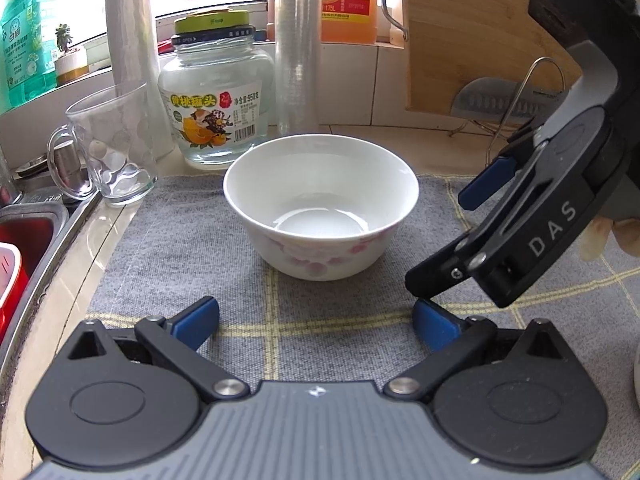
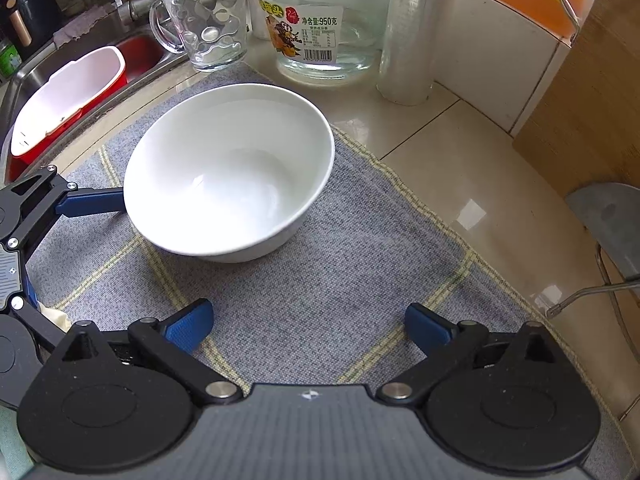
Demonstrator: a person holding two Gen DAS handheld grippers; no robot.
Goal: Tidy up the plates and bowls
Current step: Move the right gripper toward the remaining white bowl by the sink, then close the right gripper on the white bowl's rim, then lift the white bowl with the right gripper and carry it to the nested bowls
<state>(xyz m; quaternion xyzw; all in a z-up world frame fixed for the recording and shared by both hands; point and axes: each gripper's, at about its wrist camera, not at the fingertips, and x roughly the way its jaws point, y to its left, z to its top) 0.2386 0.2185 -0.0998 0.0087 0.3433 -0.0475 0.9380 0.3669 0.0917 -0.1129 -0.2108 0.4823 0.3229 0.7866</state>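
On the grey mat (image 1: 168, 248) stands a white bowl (image 1: 320, 204), empty. Left gripper (image 1: 316, 320) and right gripper (image 2: 308, 324) are both spread wide, grasping nothing.

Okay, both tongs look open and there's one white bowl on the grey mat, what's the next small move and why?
Probably ease the left tongs forward and close on the near rim of the bowl. Both tongs are open and empty, the bowl sits upright on the mat straight ahead of the left one, and the right tongs stand off to its side.
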